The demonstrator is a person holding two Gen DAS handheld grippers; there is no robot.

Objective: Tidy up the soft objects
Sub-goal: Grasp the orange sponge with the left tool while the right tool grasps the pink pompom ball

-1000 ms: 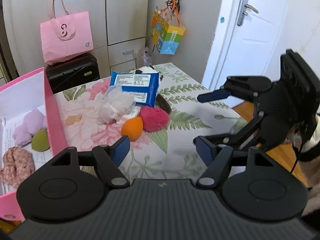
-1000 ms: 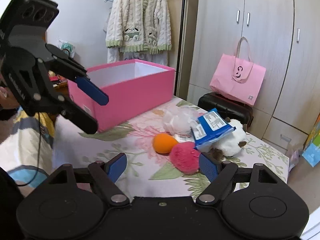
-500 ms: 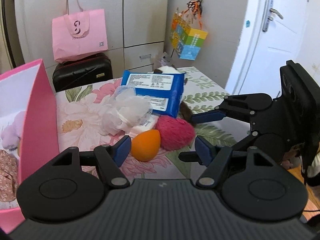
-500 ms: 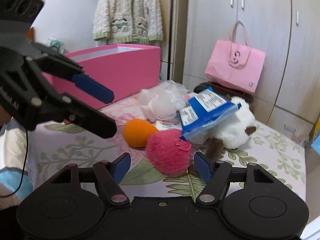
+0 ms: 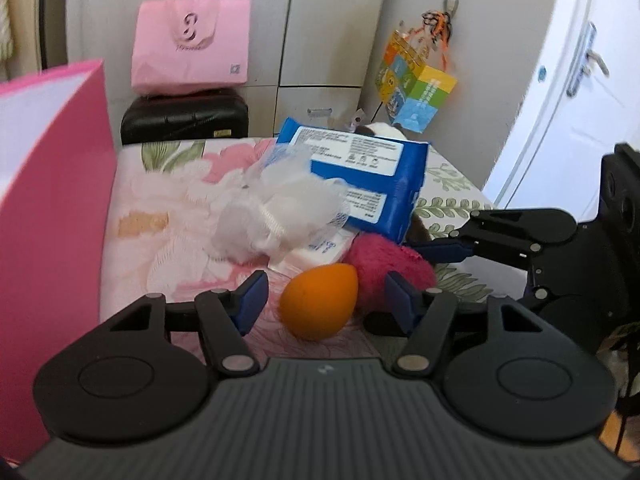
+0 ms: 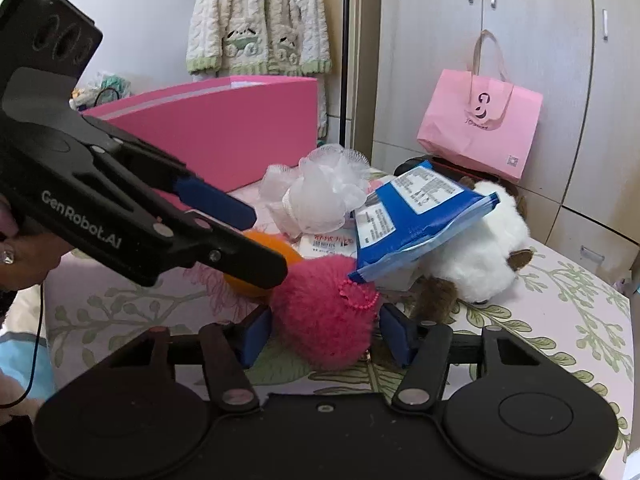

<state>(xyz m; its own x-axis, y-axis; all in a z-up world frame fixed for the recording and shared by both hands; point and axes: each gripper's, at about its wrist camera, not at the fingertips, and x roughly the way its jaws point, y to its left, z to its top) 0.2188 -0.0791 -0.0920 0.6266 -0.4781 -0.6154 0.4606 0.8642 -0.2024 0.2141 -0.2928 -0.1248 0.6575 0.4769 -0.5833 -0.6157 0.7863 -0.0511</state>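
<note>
An orange egg-shaped sponge [image 5: 319, 300] lies on the floral table between the open fingers of my left gripper [image 5: 326, 300]. A pink fluffy pompom [image 6: 325, 312] lies beside it, between the open fingers of my right gripper [image 6: 326, 334]. Behind them are a white mesh bath puff [image 5: 276, 216], a blue wipes pack [image 5: 360, 176] and a white plush toy [image 6: 480, 248]. The pink box [image 5: 48, 208] stands at the left. In the right wrist view the left gripper [image 6: 248, 240] hides part of the orange sponge [image 6: 272, 248].
A small white tissue pack [image 6: 328, 246] lies under the pile. A pink shopping bag [image 5: 192, 46] sits on a black case [image 5: 184, 120] behind the table. A colourful bag [image 5: 416, 84] hangs on the wall. The table edge [image 5: 460, 184] runs along the right.
Both grippers have moved in low toward the pile. The left now brackets the orange sponge and the right brackets the pink pompom. Both stay open.
</note>
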